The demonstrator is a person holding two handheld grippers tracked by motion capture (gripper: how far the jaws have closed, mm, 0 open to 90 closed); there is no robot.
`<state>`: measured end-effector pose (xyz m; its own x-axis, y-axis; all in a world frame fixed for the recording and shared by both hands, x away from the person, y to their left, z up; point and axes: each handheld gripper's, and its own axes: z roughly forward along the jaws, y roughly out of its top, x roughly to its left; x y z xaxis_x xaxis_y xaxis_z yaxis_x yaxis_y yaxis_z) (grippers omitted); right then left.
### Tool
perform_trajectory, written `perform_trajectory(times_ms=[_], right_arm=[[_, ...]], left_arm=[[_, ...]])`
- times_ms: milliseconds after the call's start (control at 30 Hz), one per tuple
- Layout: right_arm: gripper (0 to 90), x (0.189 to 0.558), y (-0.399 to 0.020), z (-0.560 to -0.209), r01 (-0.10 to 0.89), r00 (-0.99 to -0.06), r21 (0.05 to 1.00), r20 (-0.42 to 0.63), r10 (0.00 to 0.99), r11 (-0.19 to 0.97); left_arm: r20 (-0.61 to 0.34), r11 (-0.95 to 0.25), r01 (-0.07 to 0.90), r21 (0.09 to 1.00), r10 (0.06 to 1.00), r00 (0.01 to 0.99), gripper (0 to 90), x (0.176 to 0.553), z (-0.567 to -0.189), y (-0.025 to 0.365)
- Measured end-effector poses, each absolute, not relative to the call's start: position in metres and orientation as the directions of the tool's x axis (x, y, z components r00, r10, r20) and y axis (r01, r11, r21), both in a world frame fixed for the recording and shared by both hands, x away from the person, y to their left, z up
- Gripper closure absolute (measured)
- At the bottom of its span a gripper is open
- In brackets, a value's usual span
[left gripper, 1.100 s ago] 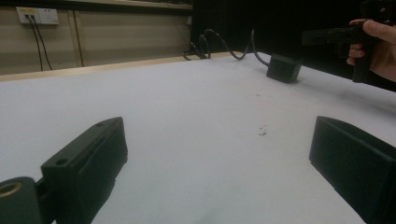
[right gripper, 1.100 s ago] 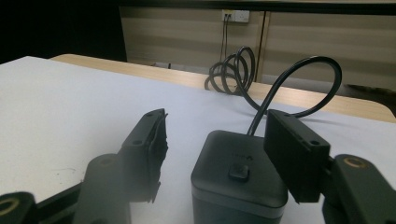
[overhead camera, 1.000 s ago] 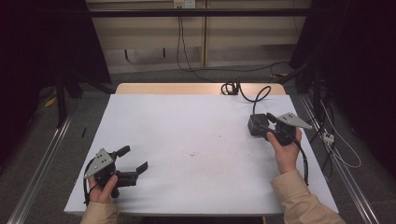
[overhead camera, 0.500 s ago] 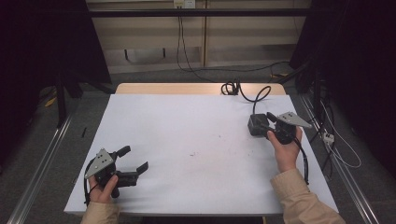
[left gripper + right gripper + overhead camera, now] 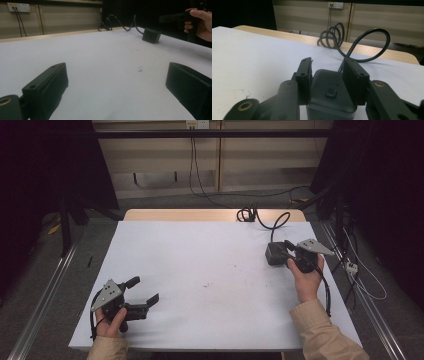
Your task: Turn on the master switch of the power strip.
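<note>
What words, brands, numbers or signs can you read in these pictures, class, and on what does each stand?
None can be read.
A faint mark on top of the dark box, between the right gripper fingers, is too blurred to read.

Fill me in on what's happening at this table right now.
A person sits at a white table with a gripper in each hand. The right gripper has just been closing its jaws around a small dark box with a black cable running off toward the far edge; the jaws sit against its two sides. The left gripper rests near the front left corner, jaws wide apart with nothing between them.
</note>
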<state>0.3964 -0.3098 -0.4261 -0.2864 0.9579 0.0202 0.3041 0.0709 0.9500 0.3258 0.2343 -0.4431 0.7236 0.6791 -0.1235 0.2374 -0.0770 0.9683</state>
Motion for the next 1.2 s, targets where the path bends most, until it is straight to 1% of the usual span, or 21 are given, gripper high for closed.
perform_trajectory(times_ms=[233, 633, 1200], right_arm=[[65.1, 0.3977, -0.3111, -0.4255, 0.306, -0.297, 0.949, 0.015, 0.955, 0.081], [74.6, 0.4011, -0.3097, -0.4231, 0.306, -0.318, 0.947, 0.006, 0.948, 0.097], [82.3, 0.4036, -0.3102, -0.4254, 0.325, -0.311, 0.94, 0.001, 0.95, 0.106]], left_arm=[[-0.123, -0.077, 0.238, 0.968, 0.679, 0.724, 3.8, 0.3258, -0.4431, 0.2344], [-0.124, -0.077, 0.239, 0.968, 0.679, 0.724, 3.8, 0.3258, -0.4433, 0.2343], [-0.123, -0.077, 0.237, 0.968, 0.678, 0.725, 3.8, 0.3259, -0.4432, 0.2341]])
